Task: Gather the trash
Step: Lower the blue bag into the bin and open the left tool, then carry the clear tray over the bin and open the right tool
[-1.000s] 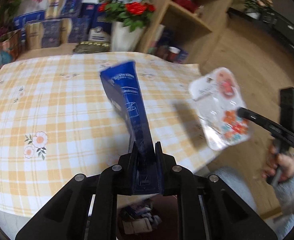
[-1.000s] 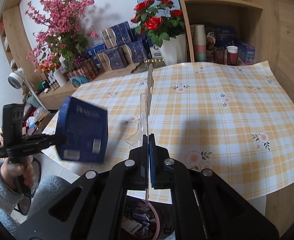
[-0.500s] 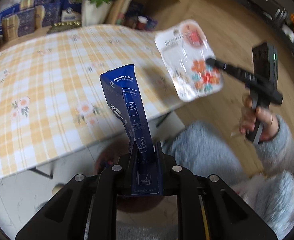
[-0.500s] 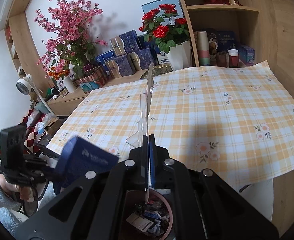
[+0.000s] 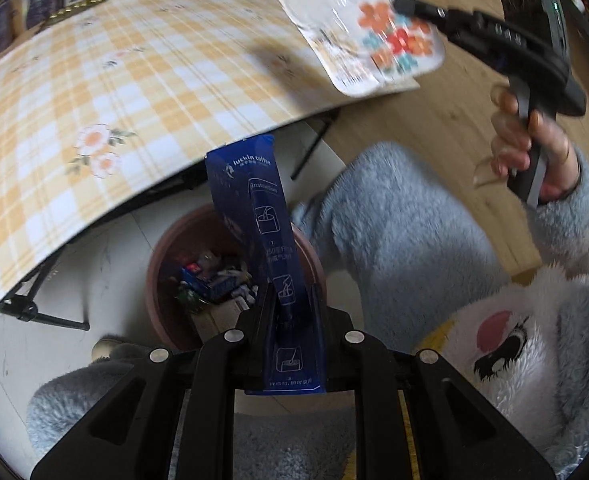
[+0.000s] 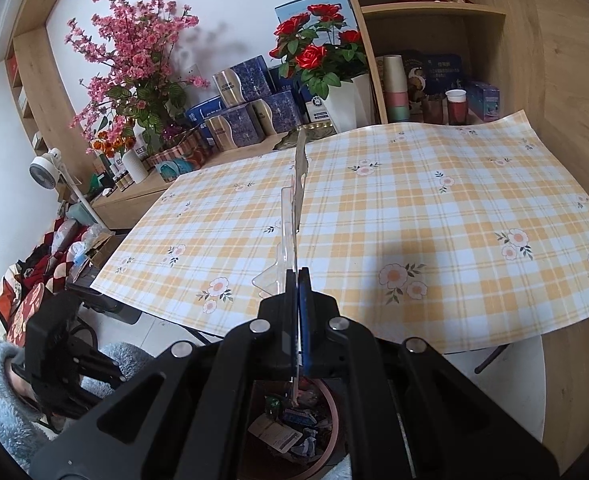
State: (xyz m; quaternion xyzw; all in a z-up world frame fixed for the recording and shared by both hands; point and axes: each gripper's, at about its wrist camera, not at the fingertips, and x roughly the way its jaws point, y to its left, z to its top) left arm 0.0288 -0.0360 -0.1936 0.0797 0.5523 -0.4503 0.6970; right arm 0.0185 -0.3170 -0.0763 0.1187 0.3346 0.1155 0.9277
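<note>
My left gripper is shut on a blue coffee sachet box and holds it over a round brown trash bin on the floor, below the table edge. The bin holds several wrappers. My right gripper is shut on a clear plastic blister pack, seen edge-on here. The left wrist view shows the pack flat, white with orange flowers, held above the table's near corner by the right gripper. The bin also shows under the right gripper.
A table with a yellow plaid cloth fills the middle. Behind it stand red roses in a white pot, pink blossoms, blue boxes and a wooden shelf. My grey fleece legs sit beside the bin.
My left gripper swung down from the table to over the trash bin with the blue box. The right gripper drew back toward the table's near edge, pack still held.
</note>
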